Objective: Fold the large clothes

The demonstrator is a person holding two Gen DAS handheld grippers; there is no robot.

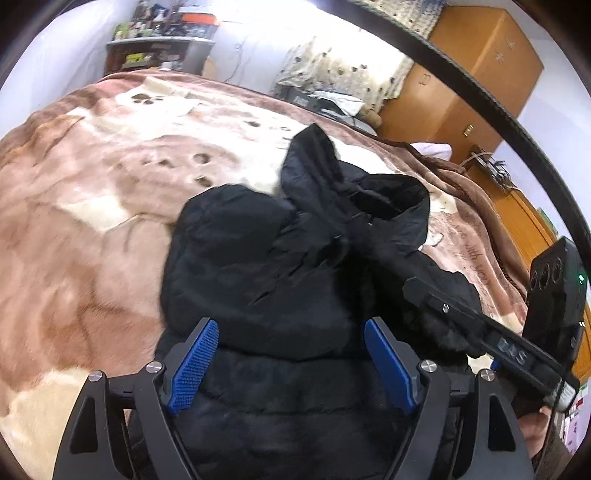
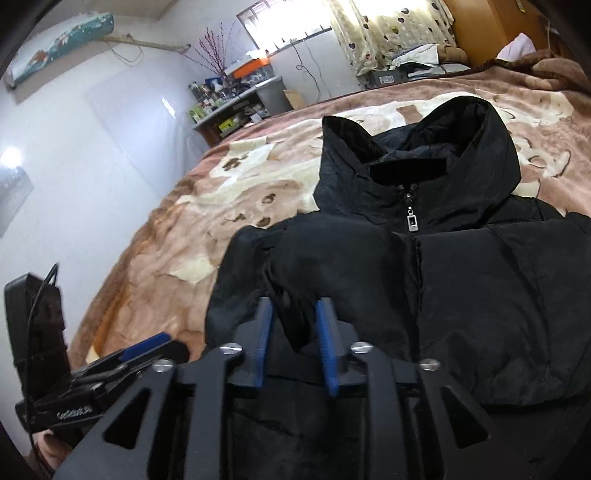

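Observation:
A black hooded puffer jacket (image 2: 480, 288) lies front up on the bed, zipped, with its hood (image 2: 491, 147) toward the far side. One sleeve (image 2: 295, 266) is folded over the chest. My right gripper (image 2: 293, 317) is shut on a fold of that sleeve's fabric between its blue pads. My left gripper (image 1: 290, 339) is open, its blue pads (image 1: 195, 362) spread wide just above the jacket's (image 1: 266, 266) lower body, holding nothing. The right gripper's body also shows in the left wrist view (image 1: 480, 321), and the left gripper shows in the right wrist view (image 2: 144, 350).
The jacket lies on a brown and cream plush blanket (image 1: 92, 206) covering the bed. A cluttered shelf (image 2: 236, 103) stands against the white wall beyond the bed. A wooden wardrobe (image 1: 476, 70) and patterned curtains (image 2: 391, 29) are at the far side.

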